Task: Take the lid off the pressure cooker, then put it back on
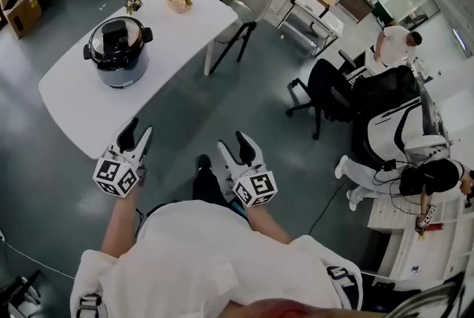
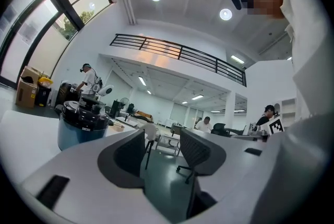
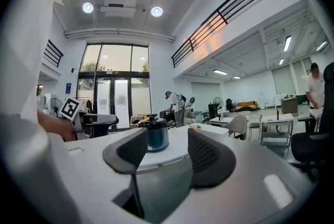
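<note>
The pressure cooker (image 1: pixel 117 51) stands on the left part of a white table (image 1: pixel 81 105), blue-grey with its black lid (image 1: pixel 115 33) in place. Both grippers hover short of the table's near edge, pointing level toward it. My left gripper (image 1: pixel 137 134) is open with nothing between its pads; its own view has the cooker (image 2: pixel 81 124) left of the open jaws (image 2: pixel 163 147). My right gripper (image 1: pixel 233 146) is open too and holds nothing. In the right gripper view the cooker (image 3: pixel 156 134) shows far off through the gap of the gripper (image 3: pixel 168 149).
A small woven basket (image 1: pixel 179 2) and a little pot (image 1: pixel 133 5) sit at the table's far end. A pale chair (image 1: pixel 248 1) stands behind the table, a black office chair (image 1: pixel 326 90) to the right. A person (image 1: pixel 400 153) sits at a desk on the right.
</note>
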`<state>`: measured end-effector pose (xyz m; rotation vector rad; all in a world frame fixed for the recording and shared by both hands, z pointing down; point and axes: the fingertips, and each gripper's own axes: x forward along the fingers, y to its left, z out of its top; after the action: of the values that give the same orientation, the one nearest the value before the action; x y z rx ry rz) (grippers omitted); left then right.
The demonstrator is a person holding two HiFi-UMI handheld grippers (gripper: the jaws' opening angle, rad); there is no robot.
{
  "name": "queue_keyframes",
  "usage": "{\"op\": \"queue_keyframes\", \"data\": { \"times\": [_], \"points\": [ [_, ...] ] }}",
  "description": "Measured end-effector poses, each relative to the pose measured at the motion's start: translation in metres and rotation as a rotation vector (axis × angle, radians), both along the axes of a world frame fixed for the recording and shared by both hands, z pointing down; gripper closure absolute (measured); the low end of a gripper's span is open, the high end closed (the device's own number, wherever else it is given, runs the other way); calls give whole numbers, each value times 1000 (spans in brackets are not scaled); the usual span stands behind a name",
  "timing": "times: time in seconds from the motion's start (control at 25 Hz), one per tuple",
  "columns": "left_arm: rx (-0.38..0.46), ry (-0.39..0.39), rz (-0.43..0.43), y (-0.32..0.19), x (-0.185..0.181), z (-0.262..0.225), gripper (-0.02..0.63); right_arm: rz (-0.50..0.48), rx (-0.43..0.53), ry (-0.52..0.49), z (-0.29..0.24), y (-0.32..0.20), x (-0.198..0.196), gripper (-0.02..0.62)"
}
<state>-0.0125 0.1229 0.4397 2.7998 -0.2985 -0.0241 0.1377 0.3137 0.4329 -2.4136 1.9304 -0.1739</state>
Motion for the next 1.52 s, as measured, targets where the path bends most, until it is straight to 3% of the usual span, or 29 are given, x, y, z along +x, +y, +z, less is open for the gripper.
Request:
{"op": "queue_keyframes", "data": {
  "times": [0.32, 0.64, 0.88, 1.16, 1.52],
  "points": [
    [12, -22, -161, -51, 71, -14, 410, -187, 25, -38, 3, -84, 98, 353],
    [-6, -10, -376, -91, 79, -43, 410, -425, 61, -19, -17, -154, 152, 353],
    [-3, 0, -522, -115, 45, -67, 410, -518, 99, -18, -25, -198, 171, 353],
    [-54, 13, -611, -147, -7, -70, 410, -685, 111, 23, -35, -253, 146, 353],
    [-256, 186, -722, -247, -98, -53, 410, -906, 46, 106, -55, -351, 87, 353]
  ]
}}
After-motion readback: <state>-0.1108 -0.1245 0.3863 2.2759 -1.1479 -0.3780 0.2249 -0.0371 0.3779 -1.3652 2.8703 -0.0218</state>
